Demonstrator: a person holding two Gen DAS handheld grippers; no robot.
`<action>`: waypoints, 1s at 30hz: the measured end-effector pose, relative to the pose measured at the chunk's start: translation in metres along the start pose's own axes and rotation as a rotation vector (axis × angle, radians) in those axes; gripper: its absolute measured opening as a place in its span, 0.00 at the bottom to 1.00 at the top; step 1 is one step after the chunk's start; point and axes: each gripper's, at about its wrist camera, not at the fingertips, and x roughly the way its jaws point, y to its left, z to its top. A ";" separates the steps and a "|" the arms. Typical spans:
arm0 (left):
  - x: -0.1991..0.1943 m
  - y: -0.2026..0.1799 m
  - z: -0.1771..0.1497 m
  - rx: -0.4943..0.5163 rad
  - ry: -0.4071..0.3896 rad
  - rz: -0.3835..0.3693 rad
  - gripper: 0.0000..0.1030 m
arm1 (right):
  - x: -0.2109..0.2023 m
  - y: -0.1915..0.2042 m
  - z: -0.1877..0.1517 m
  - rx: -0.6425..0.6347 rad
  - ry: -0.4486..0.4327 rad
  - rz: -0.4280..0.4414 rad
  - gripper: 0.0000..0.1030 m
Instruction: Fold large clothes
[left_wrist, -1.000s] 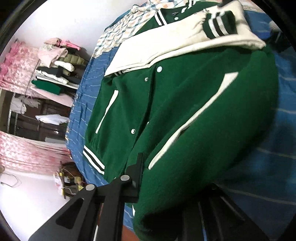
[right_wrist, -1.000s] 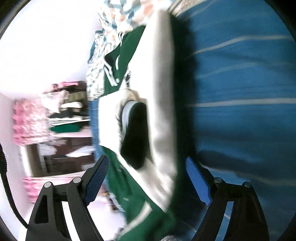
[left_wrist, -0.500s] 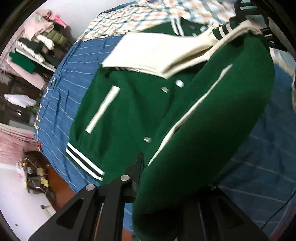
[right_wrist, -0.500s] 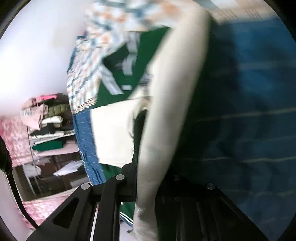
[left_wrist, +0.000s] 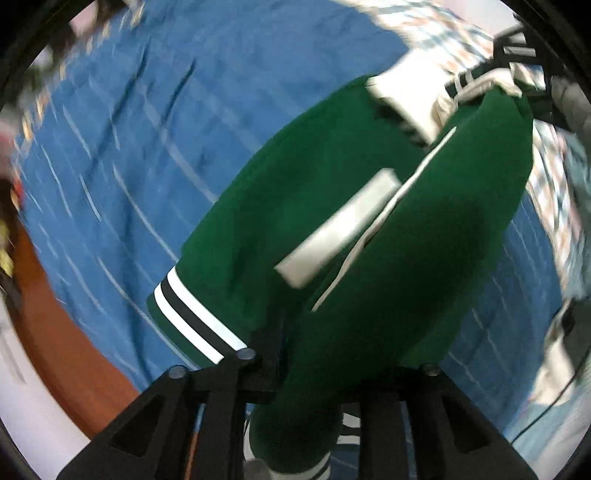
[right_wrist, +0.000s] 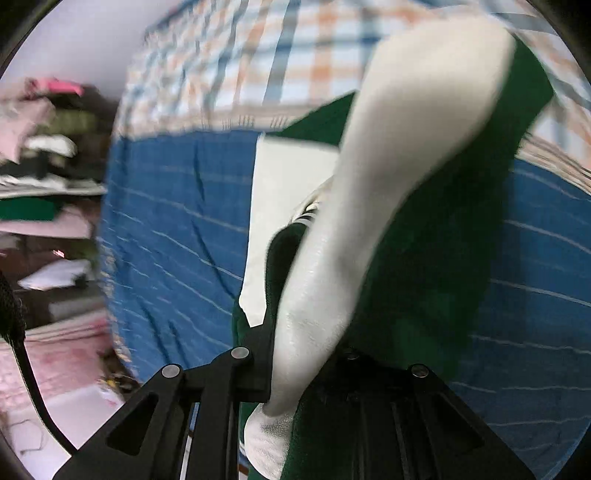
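A green varsity jacket (left_wrist: 332, 206) with cream sleeves and black-and-white striped hem hangs over the blue striped bedspread (left_wrist: 122, 155). My left gripper (left_wrist: 310, 365) is shut on the green hem end of the jacket, which drapes away from it. My right gripper (right_wrist: 306, 358) is shut on the jacket's cream sleeve (right_wrist: 399, 177) and green body, at the shoulder end. The right gripper also shows in the left wrist view (left_wrist: 517, 55) at the top right. The fingertips of both grippers are hidden in cloth.
A checked blanket (right_wrist: 258, 62) lies at the far end of the bed. Shelves with stacked clothes (right_wrist: 44, 140) stand to the left. A wooden bed edge (left_wrist: 70, 332) and pale floor lie beyond the bedspread. A black cable (right_wrist: 22, 354) hangs at left.
The right gripper closed on the cream sleeve. Both grippers lifted the jacket off the bed and swung it, so it now hangs folded between them, with more bare bedspread showing.
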 end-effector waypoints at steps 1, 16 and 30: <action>0.007 0.025 0.005 -0.044 0.006 -0.023 0.33 | 0.025 0.010 0.006 -0.017 0.020 -0.042 0.18; -0.014 0.154 -0.032 -0.371 -0.035 -0.234 0.70 | -0.013 -0.019 -0.029 -0.042 -0.007 0.157 0.64; 0.011 0.090 -0.005 -0.276 -0.100 -0.112 0.16 | 0.026 -0.174 -0.215 0.207 0.235 0.200 0.64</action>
